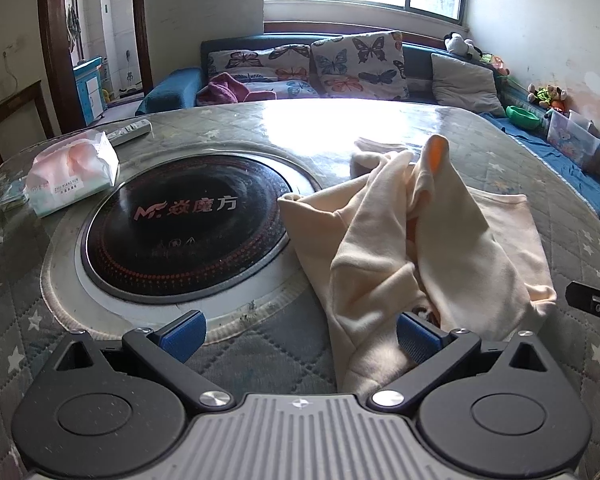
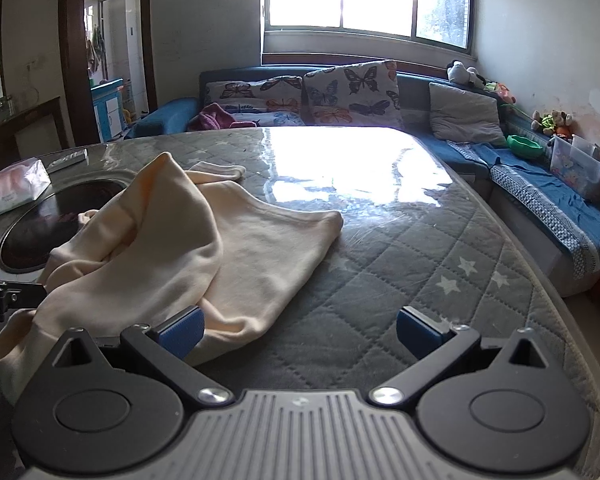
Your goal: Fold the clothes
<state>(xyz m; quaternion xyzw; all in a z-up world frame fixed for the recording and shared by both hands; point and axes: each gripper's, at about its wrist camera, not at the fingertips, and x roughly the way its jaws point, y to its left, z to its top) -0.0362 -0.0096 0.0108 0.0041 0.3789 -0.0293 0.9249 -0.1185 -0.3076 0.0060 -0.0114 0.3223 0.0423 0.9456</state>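
Quilted table [image 2: 400,272], covered in grey star-printed padding under a clear glossy sheet, with a round black cooktop [image 1: 188,220] set into its left part. The cream garment [image 2: 236,248] lies bunched on the table, right of the cooktop and overlapping its rim, one peak of cloth standing up and a flat panel spread toward the window side. A tissue pack [image 1: 74,170] sits well apart at the far left. Left gripper [image 1: 300,336]: jaws spread wide, holding nothing, the right pad touching the near hem. Right gripper [image 2: 300,332]: jaws likewise released, the left pad at the cloth edge. Judgement: flatten before folding. Each gripper should pinch a separate near corner (single layer only), then draw apart to remove the ridge.
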